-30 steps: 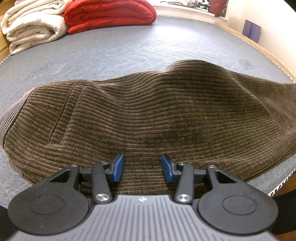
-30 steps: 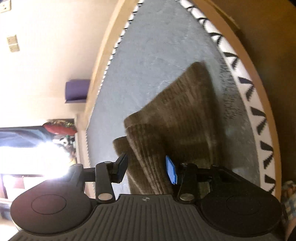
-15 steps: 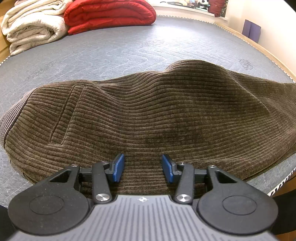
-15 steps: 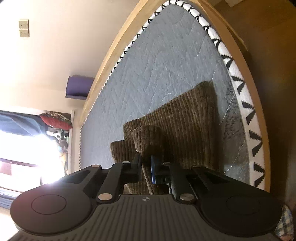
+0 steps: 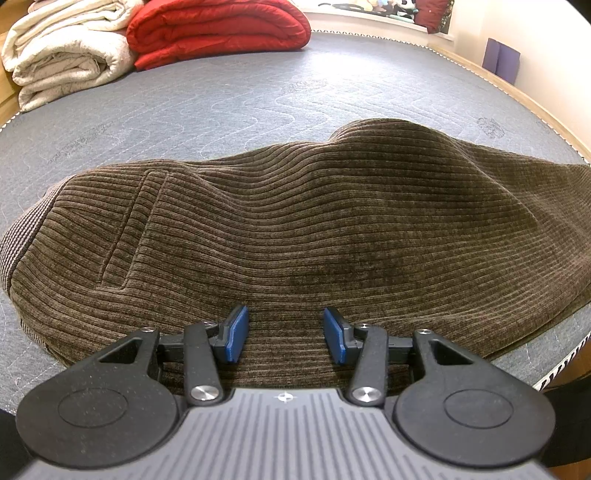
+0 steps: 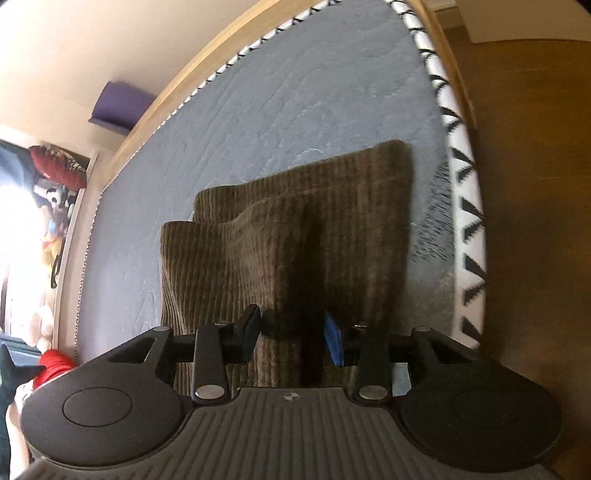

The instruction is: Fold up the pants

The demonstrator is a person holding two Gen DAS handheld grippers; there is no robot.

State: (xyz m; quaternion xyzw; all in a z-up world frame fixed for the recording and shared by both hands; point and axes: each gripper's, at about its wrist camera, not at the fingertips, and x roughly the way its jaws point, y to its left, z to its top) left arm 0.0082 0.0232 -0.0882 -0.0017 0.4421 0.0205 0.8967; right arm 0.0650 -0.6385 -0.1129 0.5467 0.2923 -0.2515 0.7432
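Brown corduroy pants (image 5: 295,229) lie folded lengthwise across the grey mattress (image 5: 258,99), waistband and back pocket at the left. My left gripper (image 5: 283,334) is open and empty, hovering just over the pants' near edge. In the right wrist view the leg ends (image 6: 295,236) lie stacked near the mattress corner, one layer rumpled. My right gripper (image 6: 291,334) is open over the leg ends, holding nothing.
A red folded quilt (image 5: 218,29) and a cream blanket (image 5: 66,51) sit at the far left of the mattress. The patterned mattress edge (image 6: 465,221) and wooden frame run close to the leg ends. A purple object (image 5: 502,59) stands by the wall.
My right gripper was shut on the leg ends half a second ago and has opened, letting them drop; its view has swung round. My left gripper has stayed put.
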